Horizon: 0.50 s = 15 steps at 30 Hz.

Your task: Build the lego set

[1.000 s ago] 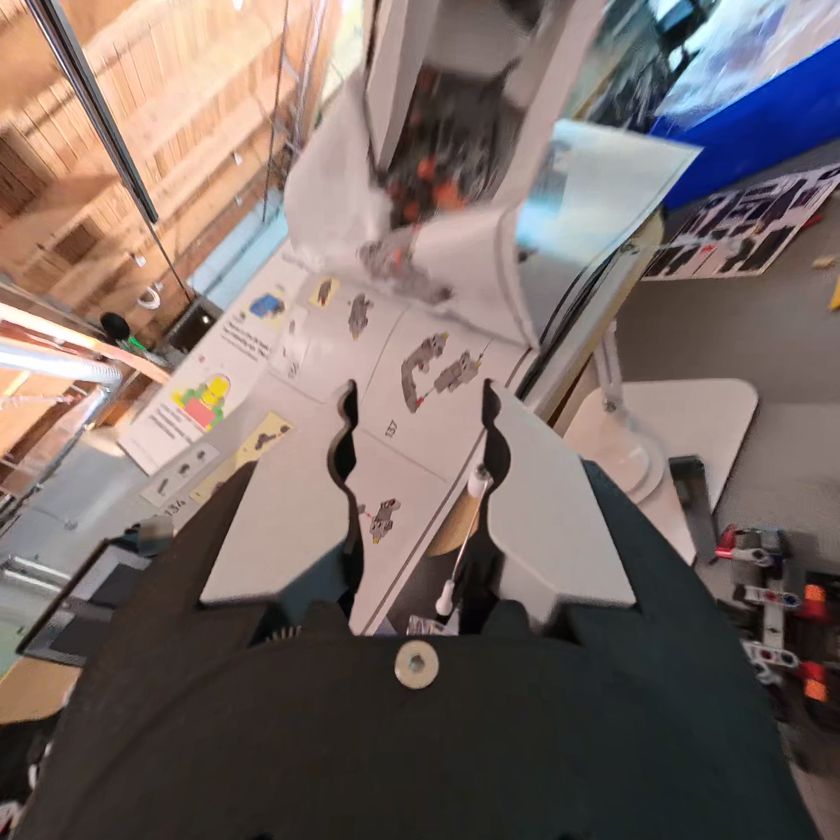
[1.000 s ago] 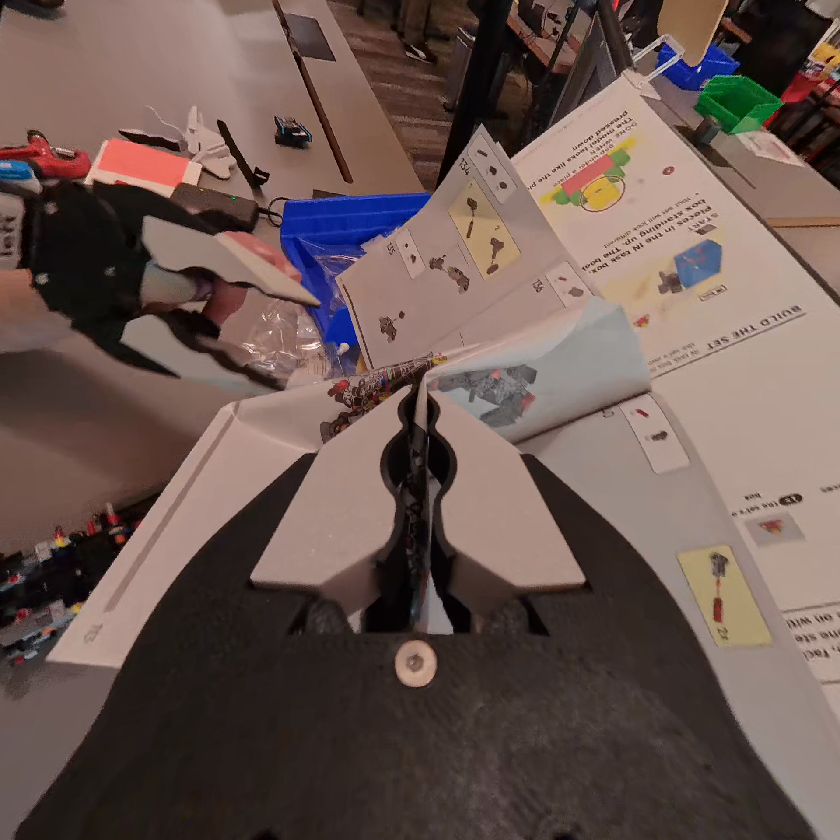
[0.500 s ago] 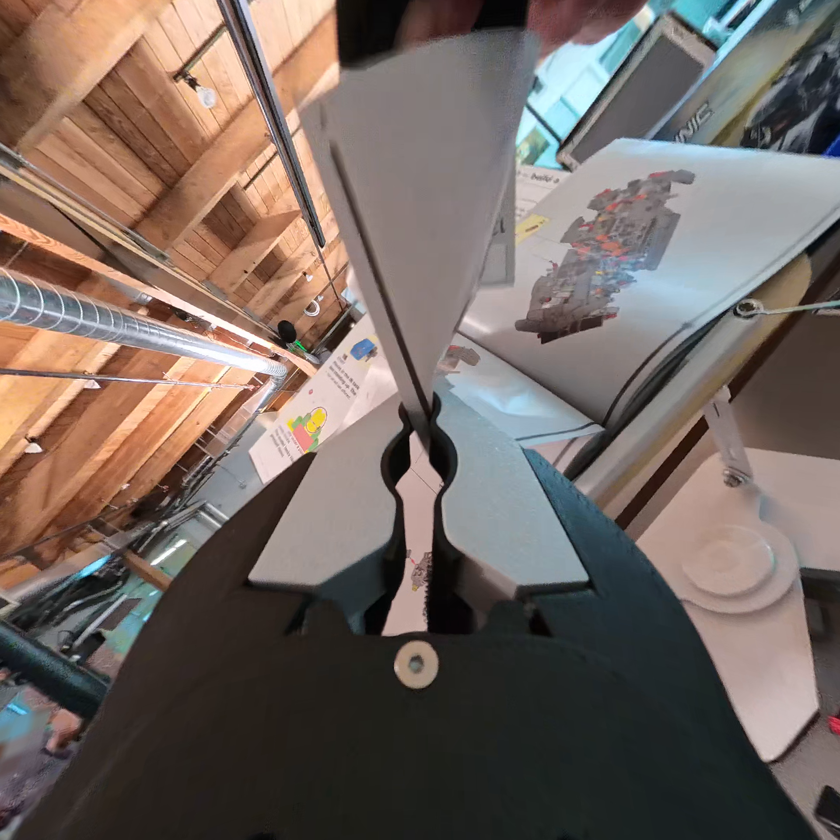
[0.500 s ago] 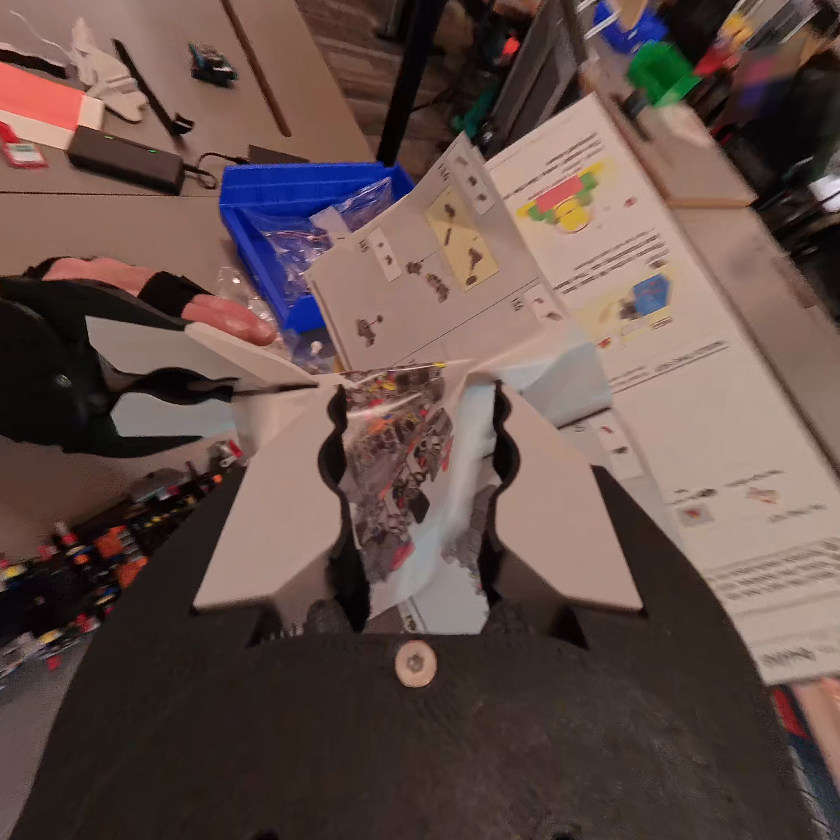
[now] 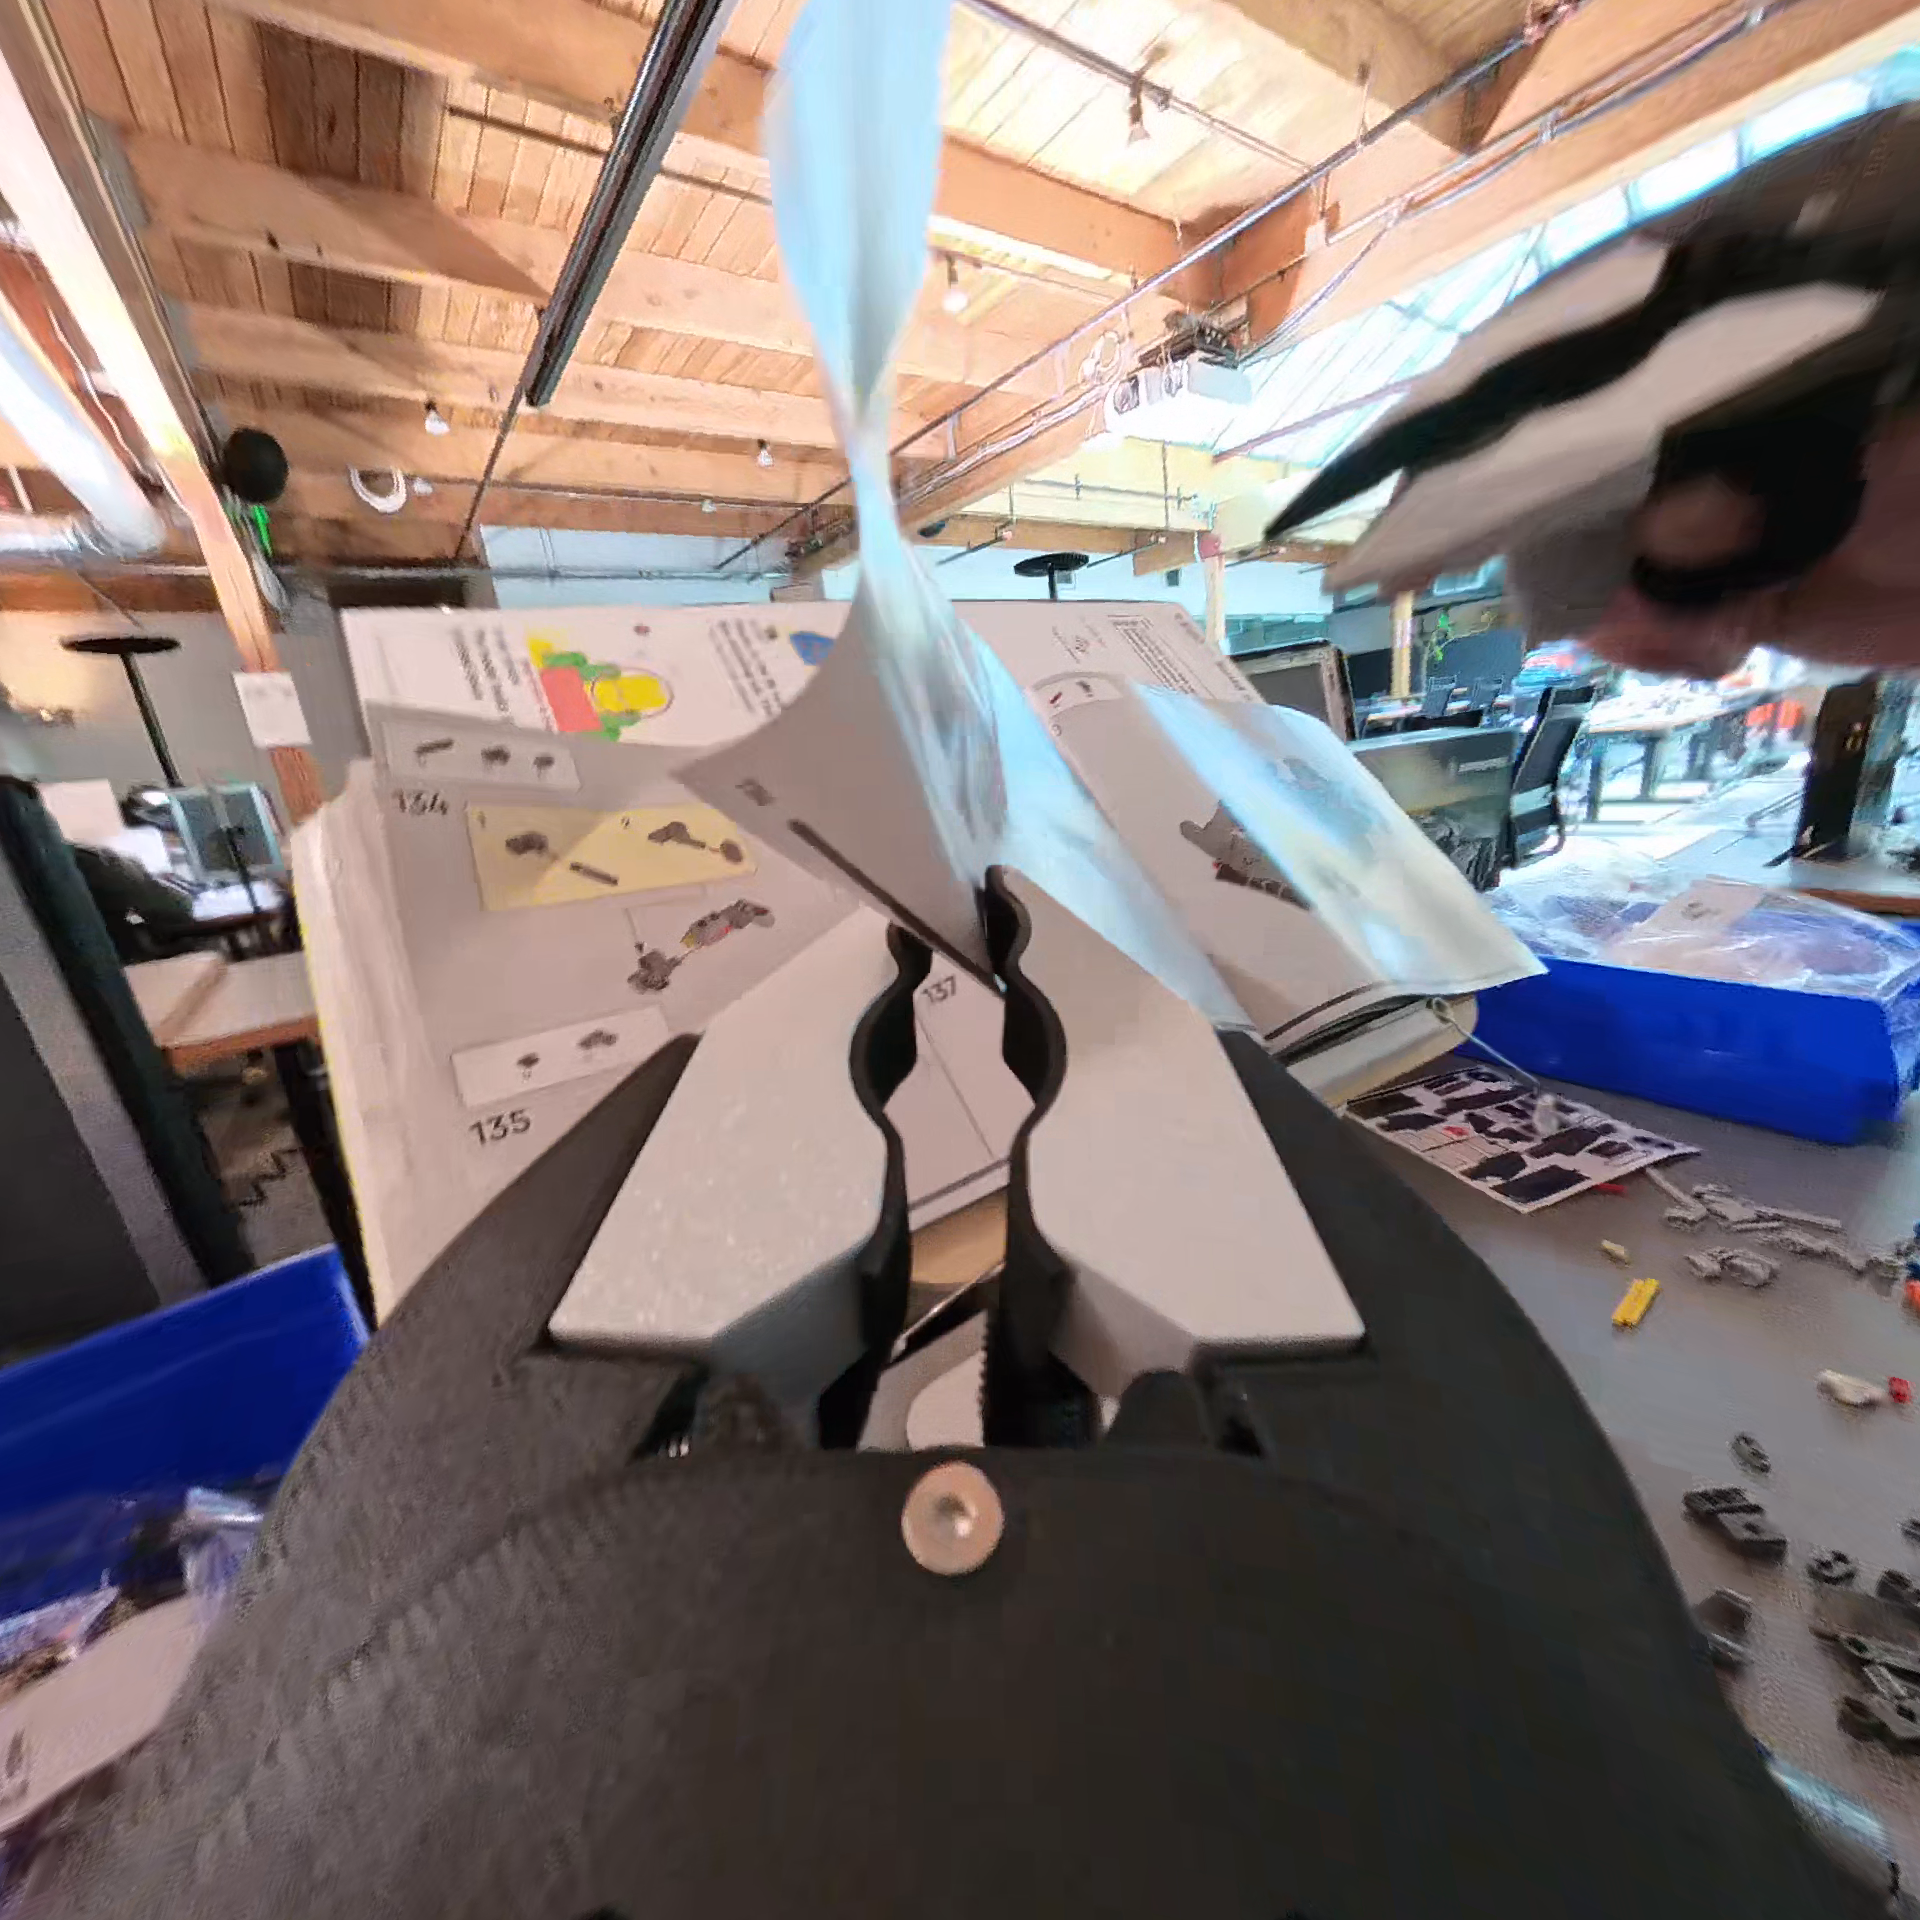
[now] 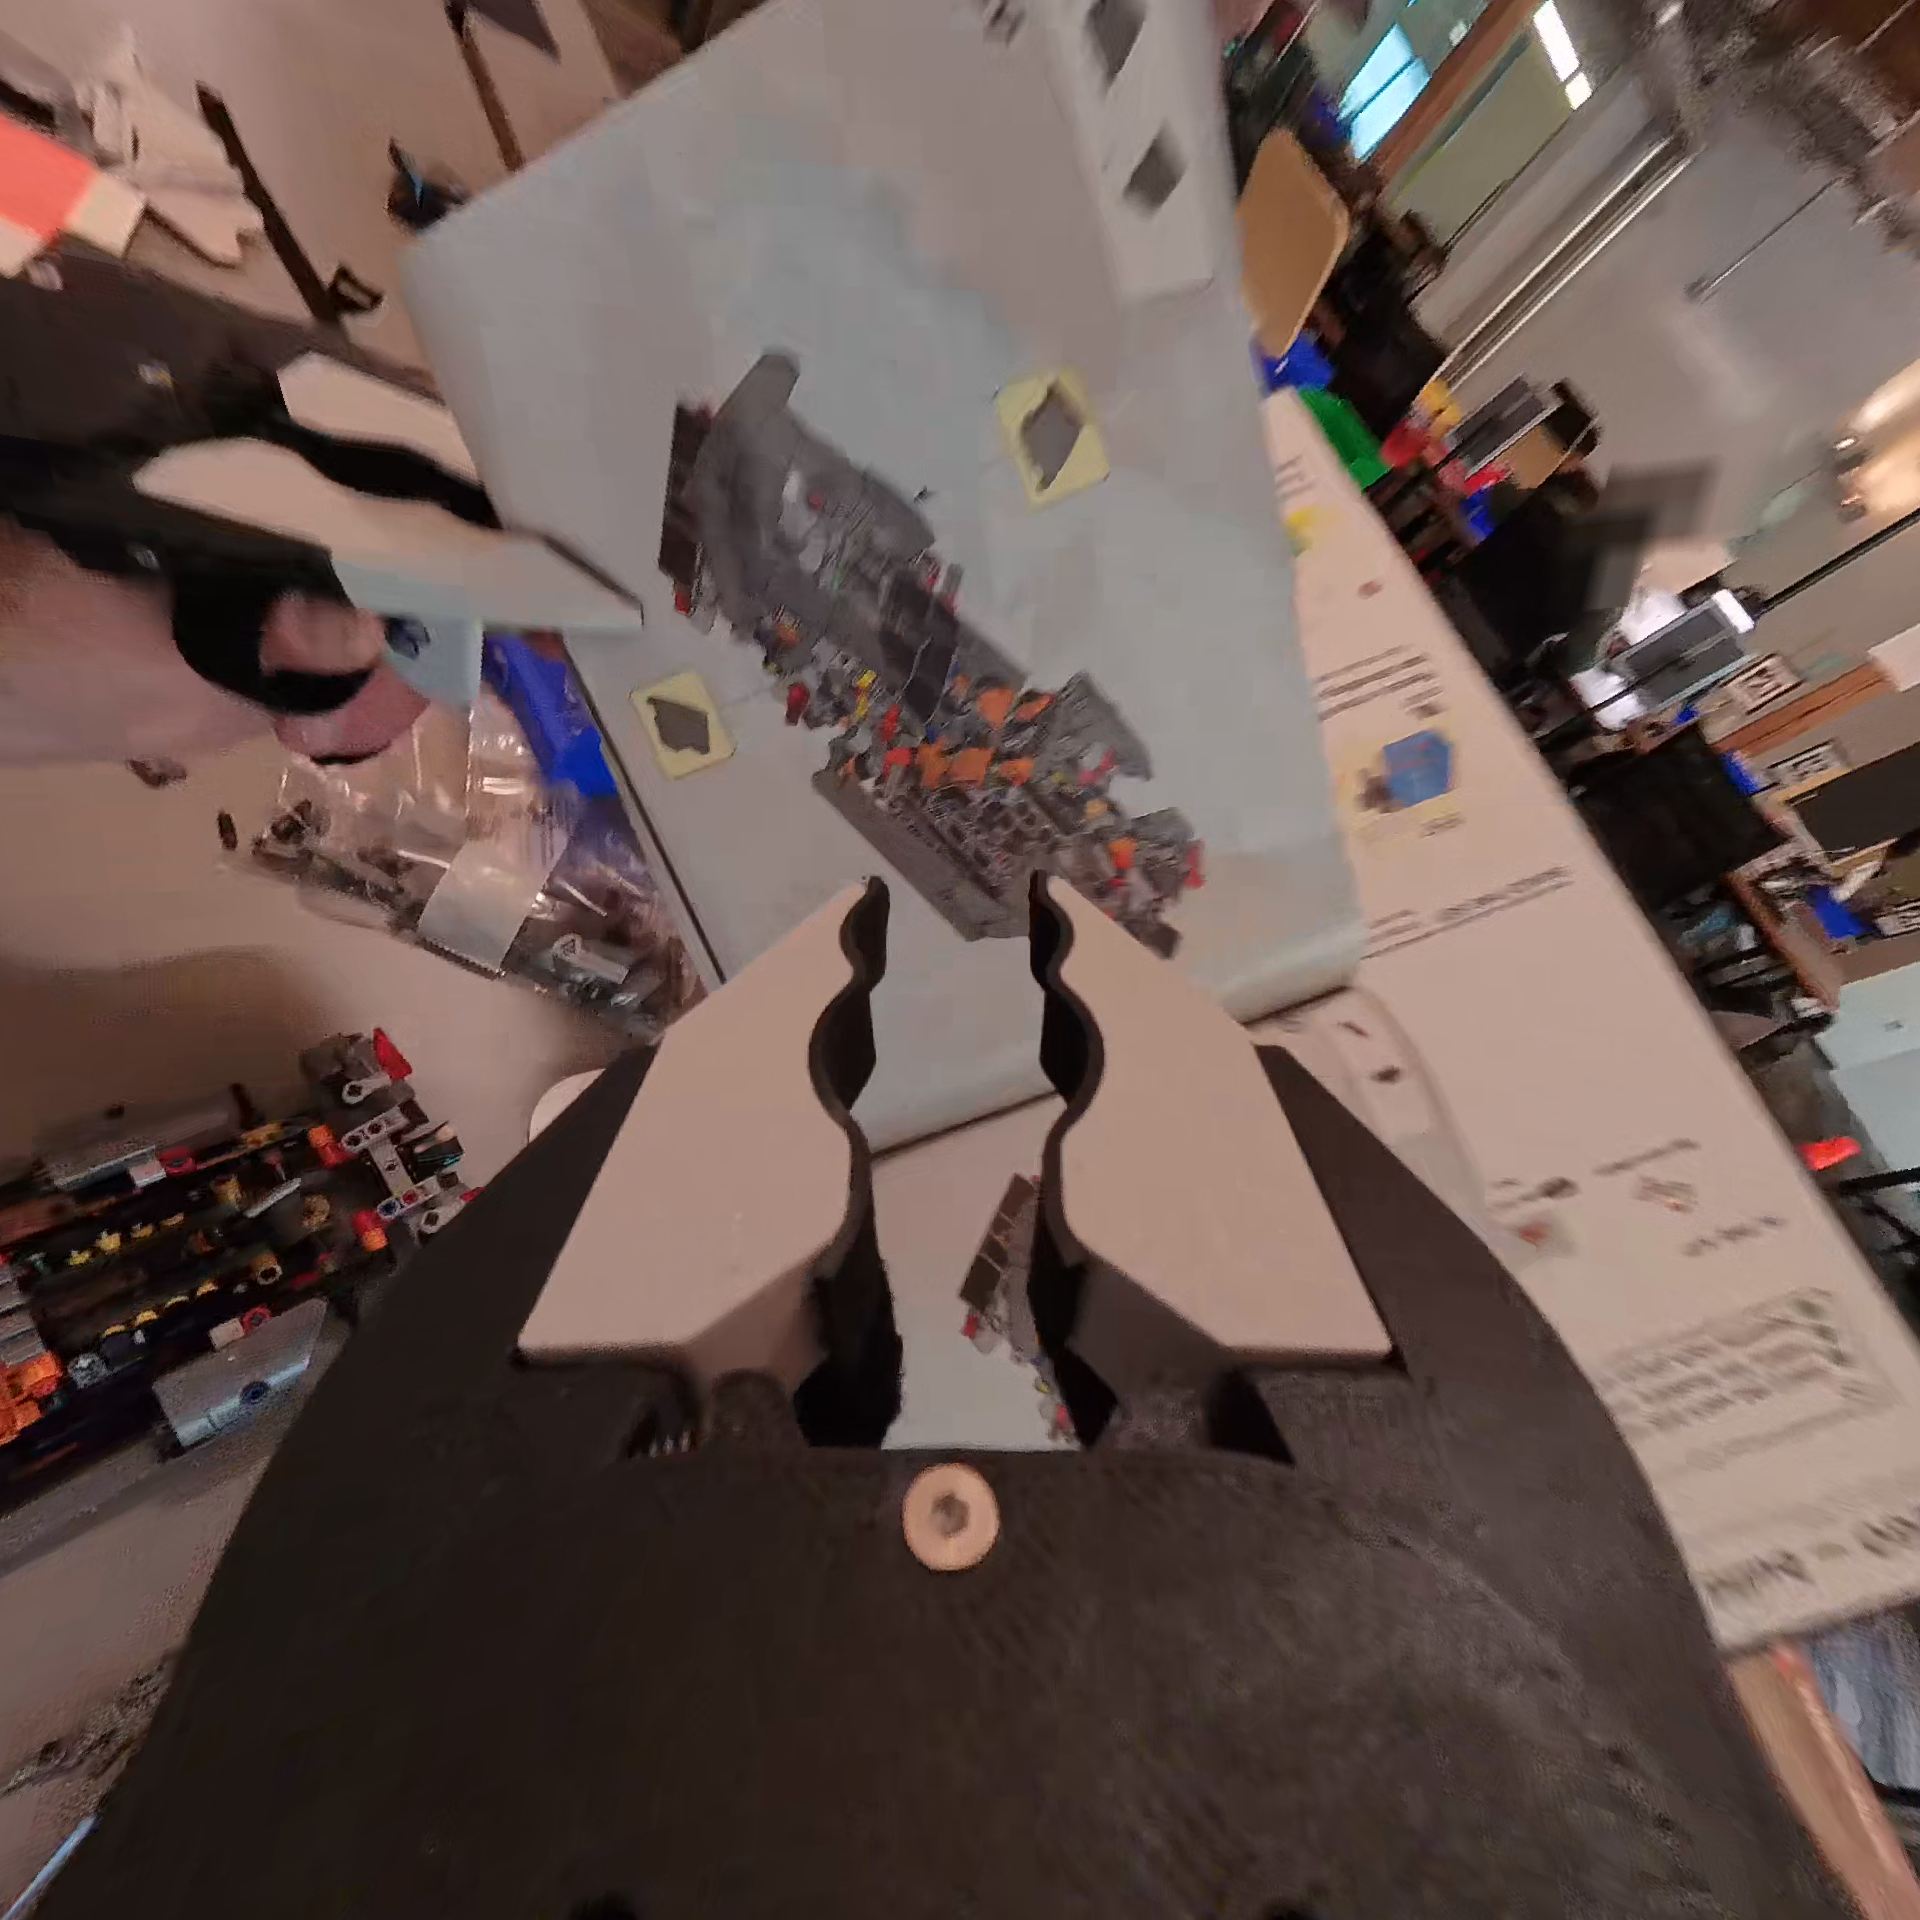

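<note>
Page of glossy grey instruction booklet (image 5: 883, 790) stands up edge-on between left gripper (image 5: 951, 935) tips, jaws slightly apart, touching rt pad only, not clamped. Right gripper (image 6: 956, 904) apart, empty, facing booklet's open spread w/ brick model picture (image 6: 914, 707).

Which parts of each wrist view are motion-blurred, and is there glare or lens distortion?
Left wrist view: the lifted glossy booklet page is smeared and sheened pale blue; the other claw is blurred; wooden ceiling beams bow, fisheye. Right wrist view: the printed page with the brick model and the background are streaked; its own claw stays sharp.
</note>
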{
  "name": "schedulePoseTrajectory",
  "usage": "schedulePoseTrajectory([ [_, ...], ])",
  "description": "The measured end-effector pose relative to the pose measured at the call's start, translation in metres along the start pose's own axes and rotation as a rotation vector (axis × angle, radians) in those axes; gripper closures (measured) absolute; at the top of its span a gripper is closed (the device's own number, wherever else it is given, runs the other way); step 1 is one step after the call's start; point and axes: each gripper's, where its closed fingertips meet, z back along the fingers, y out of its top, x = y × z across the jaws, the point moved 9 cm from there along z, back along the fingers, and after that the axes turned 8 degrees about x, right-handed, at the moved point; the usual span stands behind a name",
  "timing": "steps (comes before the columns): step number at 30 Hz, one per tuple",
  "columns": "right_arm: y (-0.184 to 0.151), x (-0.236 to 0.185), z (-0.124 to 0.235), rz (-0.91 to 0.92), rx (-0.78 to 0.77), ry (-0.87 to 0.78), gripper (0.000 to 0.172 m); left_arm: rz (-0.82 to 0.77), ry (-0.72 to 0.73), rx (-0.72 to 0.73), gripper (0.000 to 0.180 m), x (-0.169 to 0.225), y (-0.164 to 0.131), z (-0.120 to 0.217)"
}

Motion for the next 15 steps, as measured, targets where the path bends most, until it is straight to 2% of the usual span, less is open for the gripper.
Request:
schedulePoseTrajectory([
  [3,-0.026,-0.012,-0.046,0.047,-0.088,0.025,0.142,0.077,0.013,0.023,0.175,-0.019,-0.002,0.006],
  [6,-0.049,-0.016,-0.083,0.174,-0.177,-0.036,0.150,0.140,0.024,0.007,0.175,-0.037,-0.006,0.009],
  [8,-0.063,-0.017,-0.099,0.184,-0.236,-0.057,0.155,0.154,0.069,-0.019,0.178,-0.049,-0.013,0.010],
  [10,-0.067,-0.017,-0.104,0.211,-0.250,-0.083,0.159,0.185,0.101,-0.050,0.180,-0.060,-0.021,0.011],
  [13,-0.061,-0.018,-0.102,0.229,-0.230,-0.101,0.150,0.228,0.114,-0.090,0.180,-0.075,-0.034,0.011],
  [15,-0.052,-0.028,-0.095,0.277,-0.191,-0.065,0.151,0.241,0.113,-0.104,0.180,-0.082,-0.039,0.011],
])
